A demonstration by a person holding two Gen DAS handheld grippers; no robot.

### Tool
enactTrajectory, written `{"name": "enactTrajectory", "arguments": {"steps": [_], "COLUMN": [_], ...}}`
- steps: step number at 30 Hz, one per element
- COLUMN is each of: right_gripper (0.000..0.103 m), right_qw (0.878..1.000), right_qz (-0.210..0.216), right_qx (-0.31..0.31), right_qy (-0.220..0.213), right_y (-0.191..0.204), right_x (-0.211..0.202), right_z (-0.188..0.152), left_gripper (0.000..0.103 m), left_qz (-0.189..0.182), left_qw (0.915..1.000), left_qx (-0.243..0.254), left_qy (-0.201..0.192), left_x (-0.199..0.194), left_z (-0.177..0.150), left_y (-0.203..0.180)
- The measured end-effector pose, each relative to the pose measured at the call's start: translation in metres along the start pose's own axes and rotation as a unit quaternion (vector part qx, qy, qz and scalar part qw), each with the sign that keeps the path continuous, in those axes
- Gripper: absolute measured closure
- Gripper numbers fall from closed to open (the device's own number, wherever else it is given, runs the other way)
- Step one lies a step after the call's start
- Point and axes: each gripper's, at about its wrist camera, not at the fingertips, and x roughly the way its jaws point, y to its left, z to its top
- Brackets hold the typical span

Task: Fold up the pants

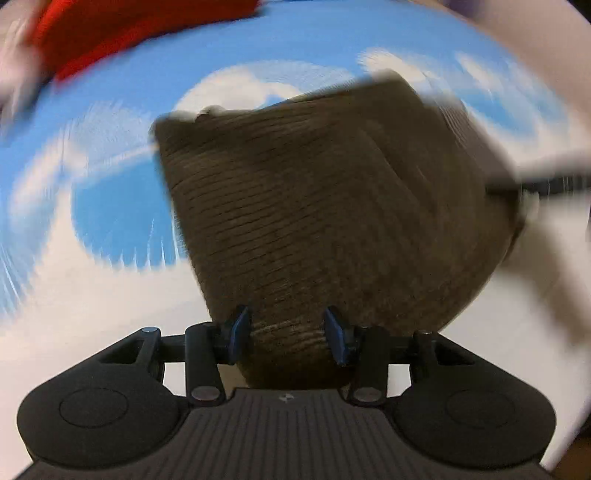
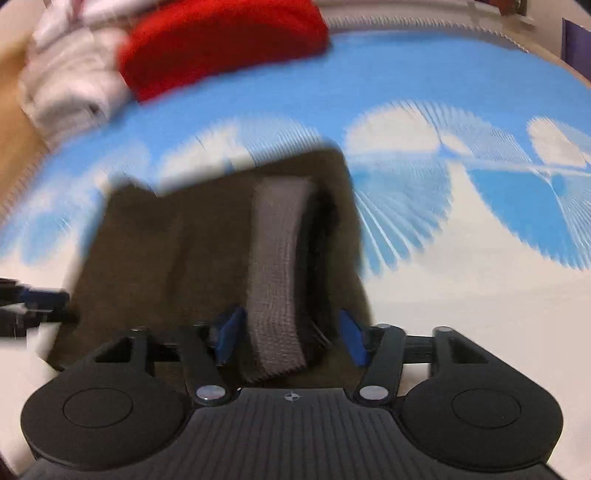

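Brown corduroy pants (image 1: 314,206) hang folded over a blue and white patterned surface (image 1: 110,206). My left gripper (image 1: 288,336) has its blue fingers around a bunched edge of the pants and holds them up. In the right wrist view the pants (image 2: 177,251) show a grey waistband lining (image 2: 277,266). My right gripper (image 2: 291,336) has its blue fingers on either side of the waistband and grips it. The left gripper shows at the left edge of the right wrist view (image 2: 33,299). Both views are motion-blurred.
A red garment (image 2: 221,48) and a pile of white cloth (image 2: 70,81) lie at the far left of the surface. The red garment also shows in the left wrist view (image 1: 122,33). A light wooden floor (image 2: 14,147) borders the left side.
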Motion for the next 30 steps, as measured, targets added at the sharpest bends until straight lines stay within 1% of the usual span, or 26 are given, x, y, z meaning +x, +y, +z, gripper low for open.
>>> {"name": "enactTrajectory", "arguments": {"steps": [1,3,5,7,8,9,10,11,13,14,16,17,18,20,23,24,25,26,27,28,29,30], "right_gripper": [0.026,0.029,0.03,0.03,0.031,0.031,0.031,0.031,0.031,0.029,0.025,0.021,0.017,0.013,0.007,0.006,0.006,0.007,0.011,0.014,0.015,0.015], "right_qw": [1.0,1.0,1.0,0.999,0.999,0.998,0.997,0.996,0.993,0.991,0.988,0.986,0.984,0.979,0.974,0.973,0.973,0.975,0.981,0.986,0.989,0.991], "right_qz": [-0.002,-0.007,-0.014,-0.028,-0.036,-0.041,-0.044,-0.048,-0.055,-0.06,-0.065,-0.062,-0.059,-0.056,-0.058,-0.058,-0.057,-0.058,-0.062,-0.069,-0.065,-0.053], "right_qx": [0.01,0.027,0.014,0.005,0.002,-0.001,-0.004,-0.009,-0.019,-0.021,-0.018,-0.018,-0.02,-0.028,-0.041,-0.043,-0.045,-0.043,-0.039,-0.031,-0.019,-0.011], "right_qy": [0.003,-0.002,-0.017,-0.028,-0.035,-0.045,-0.056,-0.07,-0.099,-0.114,-0.14,-0.152,-0.168,-0.192,-0.215,-0.218,-0.218,-0.209,-0.181,-0.146,-0.128,-0.123], "right_y": [-0.001,0.0,0.006,0.008,0.008,0.01,0.011,0.013,0.018,0.02,0.025,0.027,0.029,0.032,0.037,0.037,0.037,0.036,0.036,0.038,0.037,0.038], "right_x": [0.001,-0.005,-0.015,-0.026,-0.033,-0.041,-0.048,-0.06,-0.083,-0.098,-0.123,-0.137,-0.153,-0.176,-0.197,-0.199,-0.197,-0.191,-0.184,-0.176,-0.172,-0.171], "right_z": [-0.002,-0.001,-0.001,-0.003,-0.003,-0.003,-0.003,-0.002,-0.001,0.001,0.003,0.003,0.002,-0.003,-0.017,-0.023,-0.031,-0.042,-0.049,-0.05,-0.052,-0.053], "left_gripper": [0.052,0.052,0.05,0.044,0.041,0.033,0.024,0.021,0.018,0.017,0.016,0.015,0.012,0.012,0.009,0.002,0.0,0.0,0.001,0.001,0.001,0.001], "left_qz": [0.014,0.021,0.024,0.048,0.059,0.062,0.058,0.053,0.058,0.075,0.105,0.106,0.101,0.086,0.069,0.068,0.069,0.075,0.09,0.101,0.1,0.099], "left_qw": [0.9998,0.9997,0.9989,0.9972,0.9954,0.9937,0.9914,0.9882,0.9807,0.9769,0.9709,0.9697,0.9695,0.9709,0.9709,0.9685,0.9642,0.9618,0.9643,0.964,0.9605,0.9579], "left_qx": [0.013,-0.011,-0.025,-0.025,-0.03,-0.039,-0.055,-0.078,-0.116,-0.129,-0.142,-0.144,-0.146,-0.147,-0.165,-0.181,-0.2,-0.213,-0.221,-0.231,-0.246,-0.253], "left_qy": [-0.004,-0.011,-0.033,-0.051,-0.069,-0.086,-0.104,-0.121,-0.146,-0.153,-0.162,-0.166,-0.169,-0.168,-0.159,-0.157,-0.16,-0.155,-0.115,-0.085,-0.083,-0.091], "left_x": [-0.005,-0.015,-0.028,-0.04,-0.049,-0.058,-0.07,-0.082,-0.104,-0.114,-0.134,-0.145,-0.155,-0.173,-0.188,-0.188,-0.188,-0.181,-0.17,-0.164,-0.162,-0.164], "left_z": [0.001,0.005,0.006,0.007,0.007,0.008,0.007,0.006,0.007,0.008,0.011,0.01,0.008,0.004,-0.01,-0.018,-0.028,-0.037,-0.041,-0.043,-0.043,-0.042], "left_y": [-0.006,-0.004,-0.002,-0.007,-0.008,-0.009,-0.009,-0.008,-0.007,-0.009,-0.015,-0.019,-0.023,-0.033,-0.05,-0.054,-0.058,-0.06,-0.062,-0.059,-0.056,-0.053]}}
